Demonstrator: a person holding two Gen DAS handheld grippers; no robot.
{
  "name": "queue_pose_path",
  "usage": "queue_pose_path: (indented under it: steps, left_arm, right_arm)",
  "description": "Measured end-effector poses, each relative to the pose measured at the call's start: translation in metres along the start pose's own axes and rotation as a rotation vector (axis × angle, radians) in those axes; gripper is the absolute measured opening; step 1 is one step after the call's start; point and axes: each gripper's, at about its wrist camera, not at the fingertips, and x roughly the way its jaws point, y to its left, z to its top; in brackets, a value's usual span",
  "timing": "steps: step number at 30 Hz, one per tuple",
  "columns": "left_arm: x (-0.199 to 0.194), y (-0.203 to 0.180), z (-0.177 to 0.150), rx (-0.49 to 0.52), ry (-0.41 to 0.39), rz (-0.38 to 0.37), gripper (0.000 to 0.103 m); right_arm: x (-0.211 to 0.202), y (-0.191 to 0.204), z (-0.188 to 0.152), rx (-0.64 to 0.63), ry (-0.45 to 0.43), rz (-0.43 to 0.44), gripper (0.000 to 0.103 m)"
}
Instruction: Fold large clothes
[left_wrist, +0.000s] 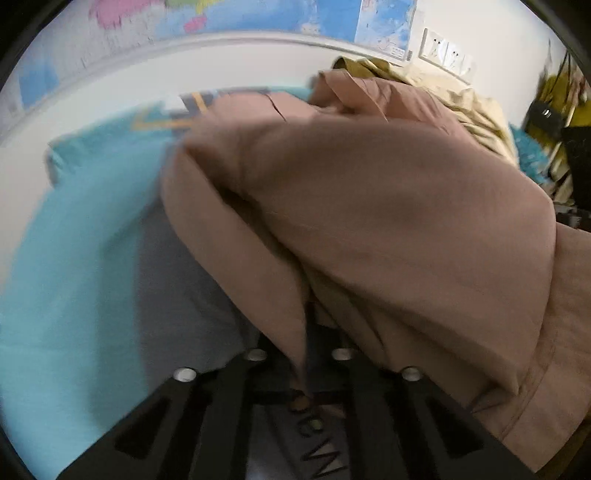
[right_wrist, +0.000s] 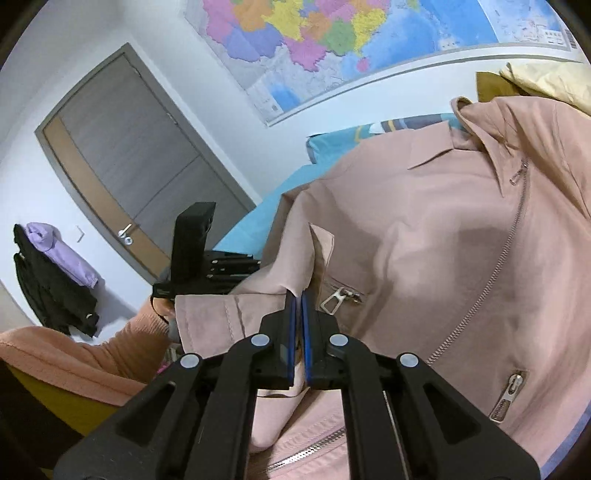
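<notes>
A large dusty-pink zip jacket (right_wrist: 424, 229) lies on a turquoise bed sheet (left_wrist: 85, 229). It fills the right of the left wrist view (left_wrist: 369, 206), which is blurred. My left gripper (left_wrist: 308, 332) is shut on a fold of the jacket; cloth drapes over its fingers and hides the tips. My right gripper (right_wrist: 298, 295) is shut on a jacket edge near a zip pocket (right_wrist: 341, 295). The left gripper also shows in the right wrist view (right_wrist: 207, 266), at the jacket's left edge, held by a hand in an orange sleeve (right_wrist: 92, 354).
A yellow-cream garment (left_wrist: 458, 96) lies behind the jacket. A map (right_wrist: 332, 40) hangs on the wall above the bed. A grey door (right_wrist: 140, 162) and hanging clothes (right_wrist: 55, 273) are at the left. Dark cables and gear (left_wrist: 554, 122) stand at the far right.
</notes>
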Motion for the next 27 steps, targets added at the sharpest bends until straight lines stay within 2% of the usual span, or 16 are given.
queue_pose_path:
  steps: [4, 7, 9, 11, 12, 13, 14, 15, 17, 18, 19, 21, 22, 23, 25, 27]
  left_arm:
    - [-0.05, 0.016, 0.023, 0.059, -0.074, 0.264, 0.003]
    - [-0.087, 0.03, 0.047, 0.135, -0.122, 0.587, 0.002]
    - [-0.091, 0.035, 0.053, 0.18, -0.11, 0.72, 0.003]
    - [-0.077, 0.037, 0.05, 0.239, -0.057, 0.819, 0.006]
    - [-0.059, 0.036, 0.042, 0.322, -0.009, 0.933, 0.013]
    - [-0.044, 0.036, 0.037, 0.361, 0.03, 1.014, 0.019]
    - [-0.026, 0.041, 0.029, 0.375, 0.105, 1.069, 0.03]
    - [-0.016, 0.045, 0.022, 0.361, 0.14, 1.048, 0.031]
    - [-0.012, 0.052, 0.011, 0.275, 0.166, 0.891, 0.031]
    - [-0.017, 0.056, 0.01, 0.227, 0.145, 0.853, 0.032]
    - [-0.027, 0.059, 0.012, 0.174, 0.115, 0.828, 0.035]
    - [-0.063, 0.07, 0.025, 0.018, -0.006, 0.71, 0.054]
    - [-0.087, 0.074, 0.034, -0.048, -0.103, 0.632, 0.058]
    - [-0.098, 0.074, 0.039, -0.064, -0.158, 0.588, 0.06]
    - [-0.105, 0.063, 0.055, -0.039, -0.209, 0.508, 0.064]
    - [-0.092, 0.042, 0.078, 0.025, -0.233, 0.443, 0.076]
  right_arm:
    - [0.001, 0.009, 0.002, -0.026, -0.001, 0.04, 0.003]
    - [0.017, 0.018, 0.002, -0.05, 0.022, 0.063, 0.003]
    - [0.035, 0.022, 0.001, -0.062, 0.066, 0.068, 0.004]
    - [0.053, 0.022, -0.002, -0.073, 0.125, 0.076, 0.009]
    - [0.057, 0.02, -0.004, -0.068, 0.139, 0.067, 0.017]
    - [0.062, 0.018, -0.004, -0.064, 0.15, 0.05, 0.022]
    - [0.064, 0.014, -0.005, -0.062, 0.156, 0.029, 0.031]
    - [0.063, 0.011, -0.004, -0.055, 0.154, 0.009, 0.041]
    - [0.053, 0.001, 0.0, -0.035, 0.137, -0.024, 0.043]
    - [0.047, -0.004, 0.005, -0.03, 0.124, -0.05, 0.044]
    - [0.037, -0.01, 0.012, -0.028, 0.102, -0.098, 0.047]
    - [0.01, -0.024, 0.027, -0.045, 0.034, -0.243, 0.057]
    - [0.0, -0.029, 0.034, -0.051, 0.011, -0.309, 0.061]
    - [-0.011, -0.035, 0.042, -0.052, -0.013, -0.375, 0.068]
    - [-0.029, -0.047, 0.064, -0.061, -0.065, -0.484, 0.069]
    - [-0.029, -0.054, 0.083, -0.084, -0.068, -0.553, 0.069]
